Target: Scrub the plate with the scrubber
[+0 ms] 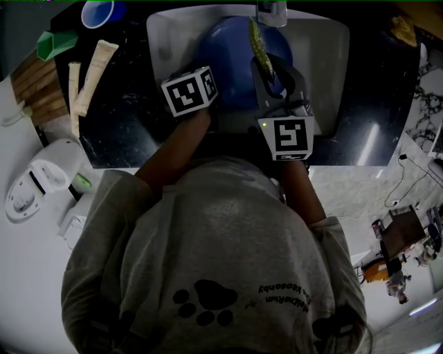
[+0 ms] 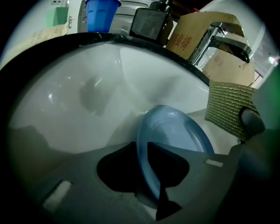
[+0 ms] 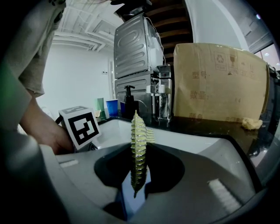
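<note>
The left gripper (image 2: 142,153) has its fingers (image 2: 70,175) clamped on the rim of the plate (image 2: 175,127), propped tilted in the sink (image 2: 65,96), seemingly to steady it. The scrubber (image 3: 139,140) is pinched edge-on in the right gripper (image 3: 139,175), just over the plate, ready for scrubbing.

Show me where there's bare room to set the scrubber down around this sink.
The black counter right of the sink is mostly bare up to the marbled edge. Inside the sink, the white basin is free on both sides of the plate. Crowded: the counter left of the sink, with pale rolls, a green cup and a blue cup.
</note>
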The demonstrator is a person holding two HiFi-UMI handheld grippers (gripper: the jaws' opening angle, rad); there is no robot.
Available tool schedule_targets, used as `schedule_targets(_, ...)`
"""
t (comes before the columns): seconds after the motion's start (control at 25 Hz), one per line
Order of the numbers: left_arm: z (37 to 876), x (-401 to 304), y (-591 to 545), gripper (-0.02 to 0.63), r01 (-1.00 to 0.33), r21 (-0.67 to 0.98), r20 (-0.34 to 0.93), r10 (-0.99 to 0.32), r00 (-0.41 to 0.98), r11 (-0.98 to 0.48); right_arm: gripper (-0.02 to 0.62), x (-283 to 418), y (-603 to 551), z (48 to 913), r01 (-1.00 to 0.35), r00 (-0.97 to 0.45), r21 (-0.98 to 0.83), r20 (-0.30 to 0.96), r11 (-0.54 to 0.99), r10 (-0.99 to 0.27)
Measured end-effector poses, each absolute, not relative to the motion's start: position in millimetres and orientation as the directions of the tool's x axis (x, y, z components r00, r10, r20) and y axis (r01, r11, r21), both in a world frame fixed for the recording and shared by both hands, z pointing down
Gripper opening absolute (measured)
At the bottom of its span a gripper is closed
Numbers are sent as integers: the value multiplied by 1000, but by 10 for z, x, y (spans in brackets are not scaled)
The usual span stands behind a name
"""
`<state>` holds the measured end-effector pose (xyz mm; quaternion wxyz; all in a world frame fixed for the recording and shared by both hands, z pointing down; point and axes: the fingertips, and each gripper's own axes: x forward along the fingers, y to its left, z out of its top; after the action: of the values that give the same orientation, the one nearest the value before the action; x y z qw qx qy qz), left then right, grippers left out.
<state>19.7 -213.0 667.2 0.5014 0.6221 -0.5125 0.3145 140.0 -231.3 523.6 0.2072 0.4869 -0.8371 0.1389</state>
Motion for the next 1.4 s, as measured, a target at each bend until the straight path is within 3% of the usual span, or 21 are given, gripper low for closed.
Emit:
schedule_targets(0.24,6716,257,-2056,71,-953,302,913,-290,288,3,75,1473,-2288,5195,-885,-423,-33,473,464,-773)
schedule_targets(0.56,6772,472,-1949,44,-899,437,882,-201,425,15,75,1534,-2237,5060,-890,-418,-28,454,456,-787)
schedule_targets(1.0,6747,474,-1945,17,-810,571,816,-199,543,131,75,1674,-2196,4840,-894,-408,2,413,448,-814)
schedule_targets(1.4,6418,499,-1982,17,-808,586,789,-270,552,60,75,1735,-2077,4666,-883,-396,68,424,464,-815)
